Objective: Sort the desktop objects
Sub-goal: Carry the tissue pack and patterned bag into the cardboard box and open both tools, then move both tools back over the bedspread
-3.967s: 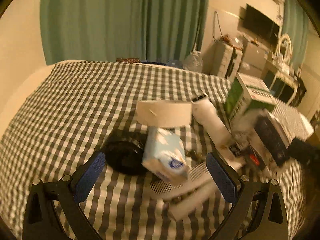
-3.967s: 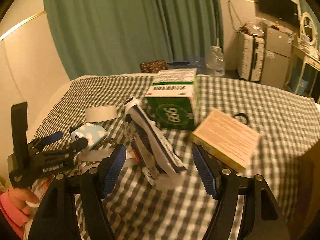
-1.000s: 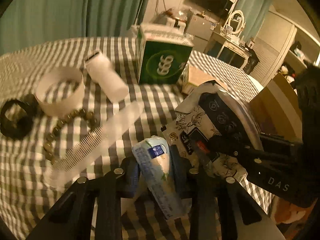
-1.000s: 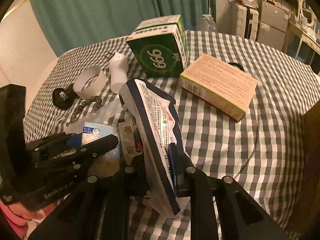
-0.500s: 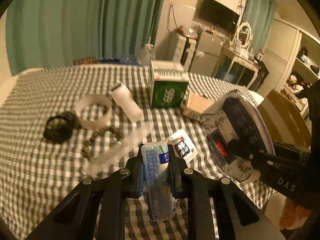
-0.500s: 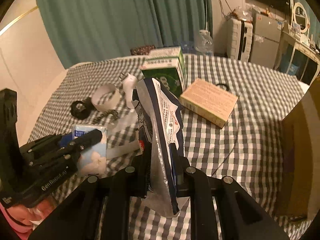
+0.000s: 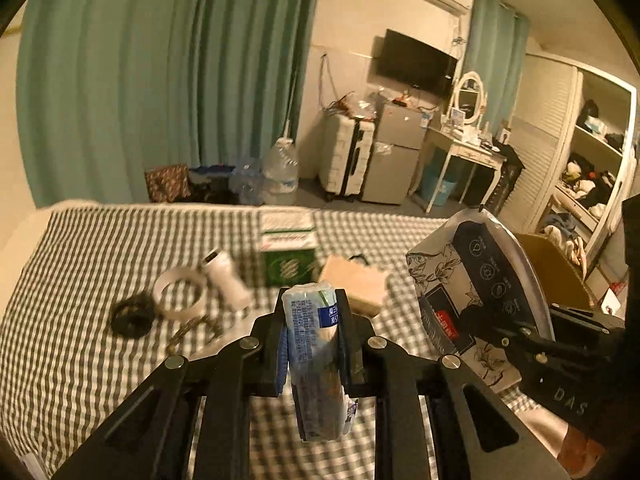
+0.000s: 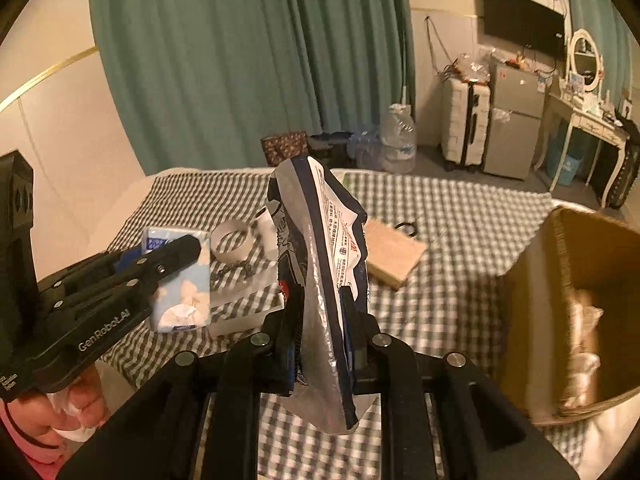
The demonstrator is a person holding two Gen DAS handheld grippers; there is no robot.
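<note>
My left gripper (image 7: pixel 312 304) is shut on a light blue tissue pack (image 7: pixel 316 356) and holds it up above the checked table; the pack also shows in the right wrist view (image 8: pixel 182 280). My right gripper (image 8: pixel 320 304) is shut on a flat navy and silver foil pouch (image 8: pixel 324 264), held upright in the air; the pouch shows at the right of the left wrist view (image 7: pixel 476 296). An open cardboard box (image 8: pixel 576 312) stands at the right, beside the right gripper.
On the checked cloth (image 7: pixel 80 280) lie a green box (image 7: pixel 288 256), a tan flat box (image 7: pixel 356 280), a white bottle (image 7: pixel 226 278), a tape roll (image 7: pixel 180 292), a black ring (image 7: pixel 130 316), a bead bracelet (image 7: pixel 192 328) and a clear comb.
Both grippers have risen higher above the table with their loads. The right gripper has swung right, bringing the cardboard box more into view.
</note>
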